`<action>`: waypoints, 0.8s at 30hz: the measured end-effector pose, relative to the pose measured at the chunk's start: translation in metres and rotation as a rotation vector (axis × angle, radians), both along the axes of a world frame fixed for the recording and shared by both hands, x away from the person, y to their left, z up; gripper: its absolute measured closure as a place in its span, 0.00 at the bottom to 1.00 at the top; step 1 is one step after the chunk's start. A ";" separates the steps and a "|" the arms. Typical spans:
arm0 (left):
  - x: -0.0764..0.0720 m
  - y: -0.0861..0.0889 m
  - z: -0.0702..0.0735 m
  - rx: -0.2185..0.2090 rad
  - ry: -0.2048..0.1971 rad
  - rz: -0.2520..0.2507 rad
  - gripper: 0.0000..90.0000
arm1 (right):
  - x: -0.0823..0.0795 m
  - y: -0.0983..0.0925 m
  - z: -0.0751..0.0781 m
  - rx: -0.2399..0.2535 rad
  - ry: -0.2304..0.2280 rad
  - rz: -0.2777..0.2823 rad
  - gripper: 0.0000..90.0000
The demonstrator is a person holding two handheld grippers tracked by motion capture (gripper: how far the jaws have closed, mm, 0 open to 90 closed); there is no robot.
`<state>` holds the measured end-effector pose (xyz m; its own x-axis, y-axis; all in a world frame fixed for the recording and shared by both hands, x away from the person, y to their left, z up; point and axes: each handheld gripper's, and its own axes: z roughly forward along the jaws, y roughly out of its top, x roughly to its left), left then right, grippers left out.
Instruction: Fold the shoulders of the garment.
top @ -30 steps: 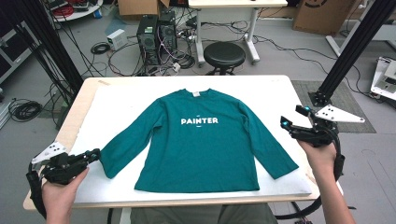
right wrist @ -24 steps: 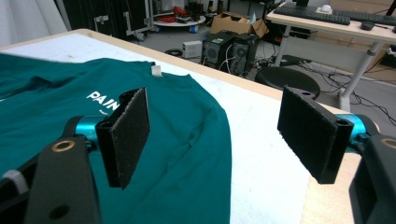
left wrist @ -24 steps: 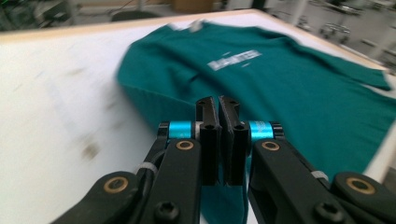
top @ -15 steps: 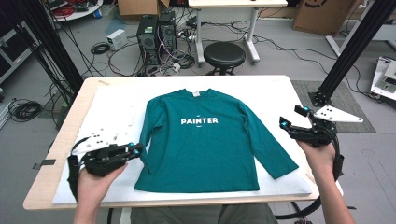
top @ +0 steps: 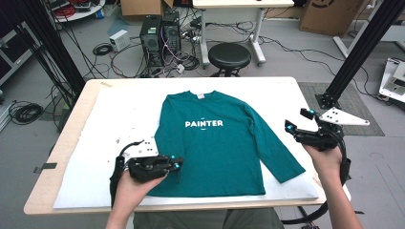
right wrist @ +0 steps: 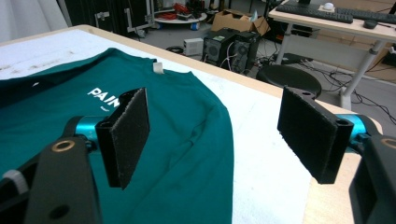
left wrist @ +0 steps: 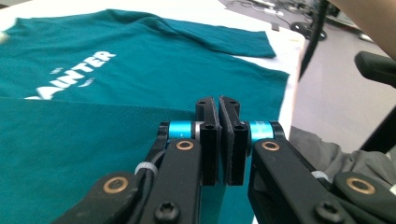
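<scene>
A: Item: teal shirt [top: 215, 138]. Location?
B: It is laid flat on the surface [top: 90, 124], between both tongs; its left sleeve is folded across the body.
A: Tongs?
B: Left tongs [left wrist: 218, 140] are pressed together on the sleeve cloth over the hem. Right tongs [right wrist: 219, 135] are held wide apart, nothing gripped.

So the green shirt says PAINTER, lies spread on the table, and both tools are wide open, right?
Not quite. The right tool is wide open, but the left tool is shut, its jaws pressed together over the green shirt, as the left gripper view shows. The rest is right.
</scene>
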<state>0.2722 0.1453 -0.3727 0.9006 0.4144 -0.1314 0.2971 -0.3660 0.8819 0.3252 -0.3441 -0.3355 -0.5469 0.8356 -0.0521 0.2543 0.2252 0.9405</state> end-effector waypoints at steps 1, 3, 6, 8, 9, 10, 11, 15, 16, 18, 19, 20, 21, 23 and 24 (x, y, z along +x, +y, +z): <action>0.000 0.000 0.000 0.000 0.000 0.000 0.97 | 0.000 0.000 0.000 -0.004 0.000 0.001 0.29; 0.001 -0.014 -0.003 0.007 0.005 -0.025 0.97 | 0.000 0.001 0.000 -0.003 -0.001 0.005 0.29; 0.004 -0.027 -0.008 0.023 0.025 -0.040 0.96 | -0.001 0.001 0.000 0.000 0.005 0.002 0.29; 0.006 -0.033 -0.012 0.031 0.033 -0.050 0.97 | -0.001 0.001 0.000 -0.005 0.001 0.005 0.29; 0.006 -0.033 -0.012 0.031 0.033 -0.050 0.96 | -0.001 0.001 0.000 -0.005 0.001 0.005 0.29; 0.008 -0.037 -0.014 0.035 0.041 -0.054 0.96 | -0.002 0.000 0.000 -0.004 0.002 0.002 0.29; 0.009 -0.040 -0.017 0.038 0.051 -0.061 0.96 | -0.002 0.000 0.000 -0.004 0.002 0.002 0.29; 0.013 -0.060 -0.026 0.098 0.068 -0.098 0.96 | -0.003 0.000 -0.001 -0.007 0.010 -0.003 0.29; 0.013 -0.062 -0.028 0.102 0.071 -0.099 0.96 | -0.002 0.001 -0.002 -0.008 0.012 -0.003 0.29; 0.014 -0.065 -0.030 0.106 0.073 -0.106 0.92 | -0.003 0.001 -0.002 -0.007 0.017 -0.004 0.29; 0.015 -0.068 -0.032 0.091 0.075 -0.106 0.92 | -0.003 0.001 -0.002 -0.013 0.015 -0.004 0.29; 0.016 -0.069 -0.033 0.094 0.072 -0.102 0.88 | -0.003 0.001 -0.003 -0.014 0.015 -0.003 0.29; 0.017 -0.070 -0.034 0.096 0.065 -0.095 0.84 | -0.002 0.001 -0.003 -0.017 0.009 0.000 0.29; 0.017 -0.072 -0.035 0.087 0.060 -0.081 0.75 | -0.002 0.001 -0.003 -0.020 0.010 0.002 0.29; 0.017 -0.072 -0.035 0.089 0.053 -0.075 0.72 | -0.002 0.002 -0.004 -0.021 0.007 0.001 0.29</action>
<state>0.2893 0.0736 -0.4072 0.9222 0.3584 -0.1454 0.3116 -0.4654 0.8284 0.3233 -0.3425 -0.3390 -0.5485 0.8335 -0.0660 0.2609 0.2456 0.9336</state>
